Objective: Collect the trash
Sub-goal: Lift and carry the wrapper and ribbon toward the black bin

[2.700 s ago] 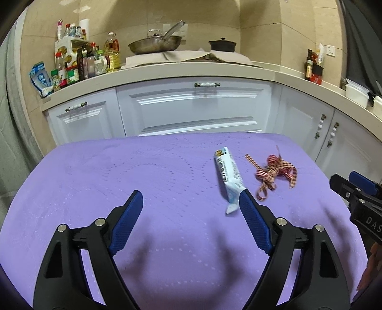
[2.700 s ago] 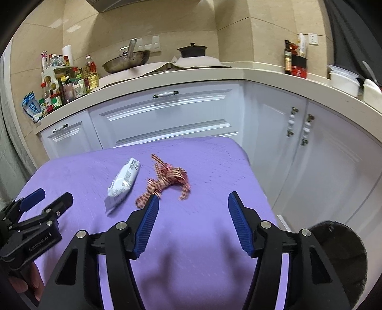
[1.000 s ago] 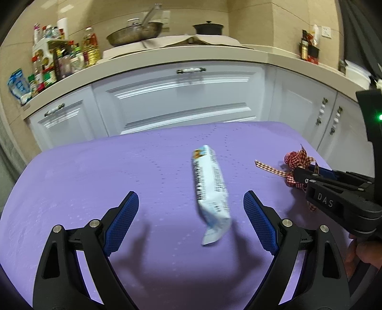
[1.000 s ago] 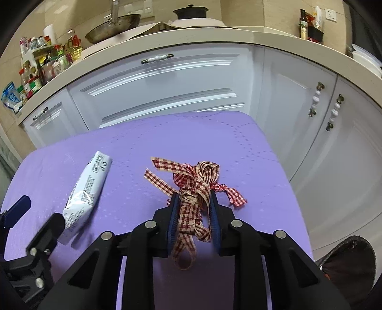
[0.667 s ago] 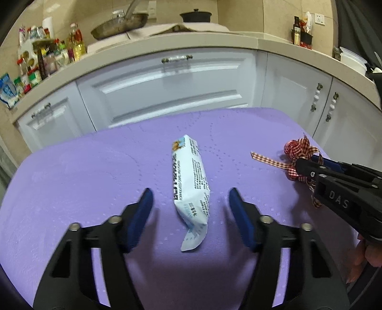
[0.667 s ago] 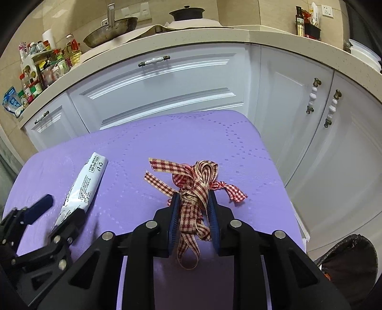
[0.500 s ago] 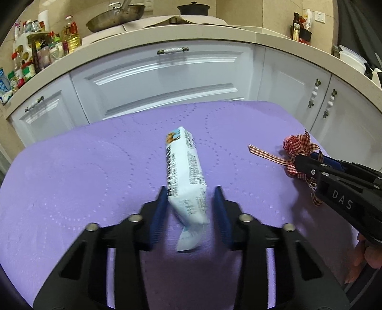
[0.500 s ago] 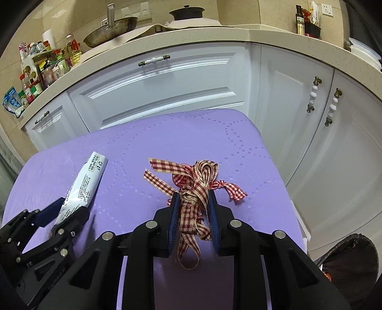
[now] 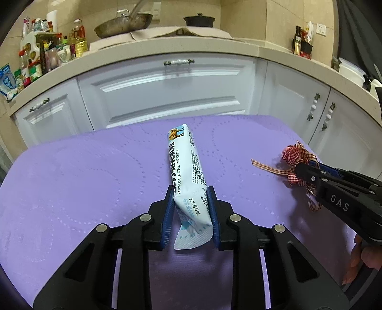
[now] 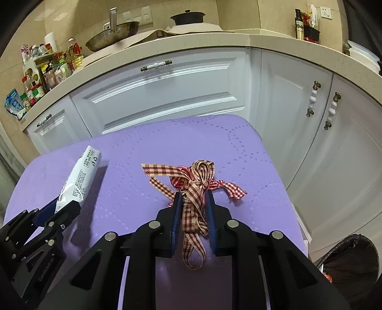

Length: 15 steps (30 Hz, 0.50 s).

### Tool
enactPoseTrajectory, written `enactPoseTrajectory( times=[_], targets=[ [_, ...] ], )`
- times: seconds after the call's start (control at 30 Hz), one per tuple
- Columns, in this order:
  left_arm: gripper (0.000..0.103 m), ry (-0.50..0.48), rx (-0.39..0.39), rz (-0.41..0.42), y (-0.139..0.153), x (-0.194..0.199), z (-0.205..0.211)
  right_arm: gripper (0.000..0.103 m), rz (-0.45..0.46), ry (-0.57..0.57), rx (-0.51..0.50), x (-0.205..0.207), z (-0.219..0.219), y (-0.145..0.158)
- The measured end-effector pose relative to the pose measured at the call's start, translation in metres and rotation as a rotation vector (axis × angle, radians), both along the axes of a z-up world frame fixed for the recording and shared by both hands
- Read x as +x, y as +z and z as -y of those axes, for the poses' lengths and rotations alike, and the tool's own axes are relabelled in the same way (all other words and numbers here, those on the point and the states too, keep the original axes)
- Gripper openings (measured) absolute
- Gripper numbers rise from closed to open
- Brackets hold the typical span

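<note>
A white and light-blue milk powder packet is held above the purple tablecloth. My left gripper is shut on the packet's near end; the packet's far end points away, tilted up. The packet also shows in the right wrist view. A red-checked ribbon tangle is clamped in my right gripper, which is shut on it, with loops hanging below the fingers. The ribbon and right gripper also show at the right of the left wrist view.
A black-lined trash bin stands on the floor at the table's right. White kitchen cabinets and a counter with bottles, a wok and a pot lie beyond the table's far edge.
My left gripper has closed on the packet's near end and lifted it. My right gripper stays shut on the ribbon, barely moved.
</note>
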State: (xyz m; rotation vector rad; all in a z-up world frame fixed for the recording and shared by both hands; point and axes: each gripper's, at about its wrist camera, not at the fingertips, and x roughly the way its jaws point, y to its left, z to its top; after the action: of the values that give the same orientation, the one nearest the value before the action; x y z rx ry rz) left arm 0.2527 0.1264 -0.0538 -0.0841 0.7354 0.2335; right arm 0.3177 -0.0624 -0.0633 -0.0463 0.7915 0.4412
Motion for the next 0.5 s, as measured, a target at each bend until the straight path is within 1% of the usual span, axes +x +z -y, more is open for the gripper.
enactPoseTrajectory(
  times=[0.27, 0.5],
  targets=[
    [0.025, 0.017, 0.019, 0.052, 0.013, -0.02, -0.001, 0.02, 0.031, -0.001, 0.031, -0.015, 0.007, 0.012],
    [0.025, 0.025, 0.016, 0.102, 0.027, -0.051, -0.001, 0.02, 0.086, 0.007, 0.053, -0.046, 0.019, 0.029]
  ],
)
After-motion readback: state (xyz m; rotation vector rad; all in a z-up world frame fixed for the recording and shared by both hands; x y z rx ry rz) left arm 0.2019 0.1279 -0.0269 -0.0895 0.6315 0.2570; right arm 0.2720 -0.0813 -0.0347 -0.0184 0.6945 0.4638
